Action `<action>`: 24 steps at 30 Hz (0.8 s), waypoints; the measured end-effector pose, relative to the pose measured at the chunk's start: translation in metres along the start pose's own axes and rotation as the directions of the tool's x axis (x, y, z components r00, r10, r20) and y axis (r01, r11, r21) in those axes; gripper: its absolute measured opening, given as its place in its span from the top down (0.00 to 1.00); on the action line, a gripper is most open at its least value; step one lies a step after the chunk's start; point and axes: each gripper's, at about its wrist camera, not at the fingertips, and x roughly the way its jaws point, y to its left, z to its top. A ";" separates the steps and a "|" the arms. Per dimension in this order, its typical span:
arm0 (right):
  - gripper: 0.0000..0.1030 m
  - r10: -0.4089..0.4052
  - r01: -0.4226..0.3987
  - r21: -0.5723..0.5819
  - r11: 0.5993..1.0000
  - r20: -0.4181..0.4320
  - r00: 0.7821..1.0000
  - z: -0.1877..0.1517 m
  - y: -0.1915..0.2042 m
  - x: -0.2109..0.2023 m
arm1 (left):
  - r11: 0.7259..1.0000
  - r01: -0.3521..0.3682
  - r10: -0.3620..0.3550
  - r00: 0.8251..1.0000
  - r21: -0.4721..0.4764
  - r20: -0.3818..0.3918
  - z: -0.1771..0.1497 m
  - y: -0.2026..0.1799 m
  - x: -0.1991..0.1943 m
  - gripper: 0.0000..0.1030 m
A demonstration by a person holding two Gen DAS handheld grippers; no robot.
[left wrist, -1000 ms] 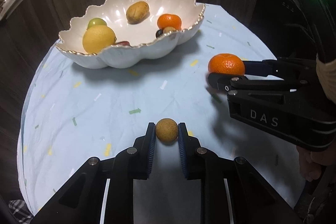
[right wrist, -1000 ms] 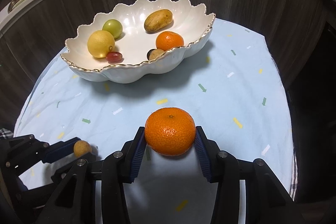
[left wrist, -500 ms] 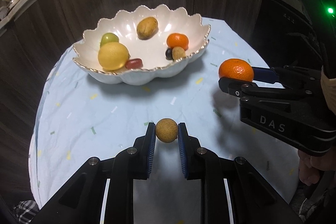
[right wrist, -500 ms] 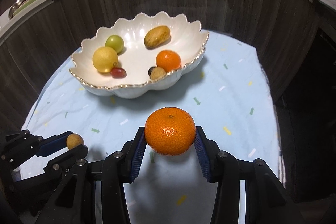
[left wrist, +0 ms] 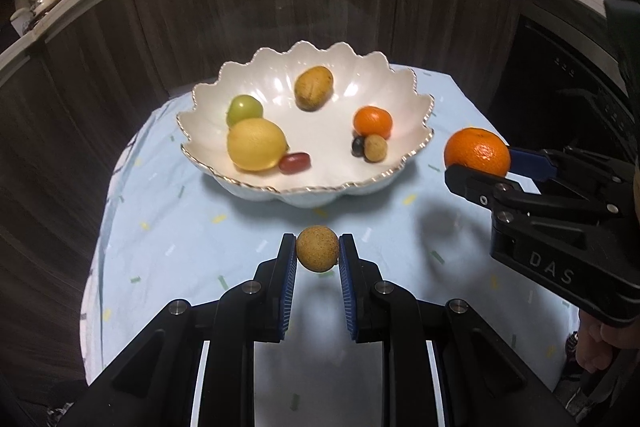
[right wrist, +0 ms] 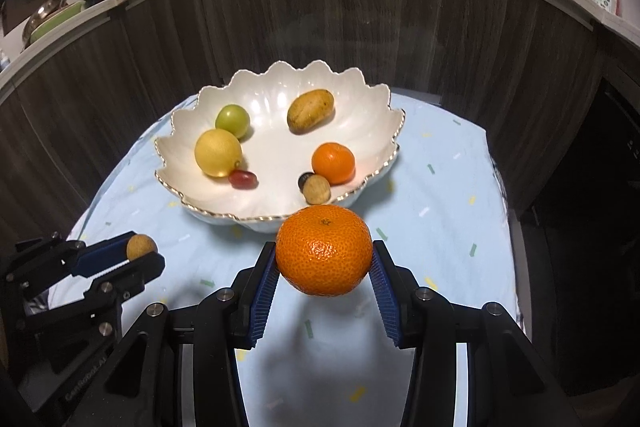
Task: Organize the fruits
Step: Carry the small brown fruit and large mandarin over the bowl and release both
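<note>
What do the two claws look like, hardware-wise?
Both match: black angular plastic bodies, silver screws at the pivots, two fingers lined with ribbed blue pads. Left claw; right claw. The right one's side reads DAS in pale letters. No cables or sleeves visible.

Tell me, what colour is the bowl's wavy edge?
Gold, on a white bowl; the right wrist view shows it best.

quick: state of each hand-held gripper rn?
Left hand-held gripper: shut on the small brown fruit.
Right hand-held gripper: shut on the mandarin.
</note>
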 end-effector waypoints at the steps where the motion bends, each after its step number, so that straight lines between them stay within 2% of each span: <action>1: 0.55 -0.001 0.001 0.001 1.000 0.001 1.000 0.003 0.001 0.000 | 1.000 -0.002 0.002 1.000 -0.002 0.003 0.003 0.002 0.000 0.79; 10: 0.55 -0.005 0.005 0.009 1.000 0.018 1.000 0.024 0.001 0.004 | 1.000 -0.004 0.004 1.000 -0.005 0.023 0.029 0.015 0.005 0.79; 24: 0.55 -0.013 0.012 0.025 1.000 0.035 0.999 0.066 -0.011 0.031 | 1.000 -0.021 0.021 0.999 -0.003 0.043 0.075 0.027 0.031 0.79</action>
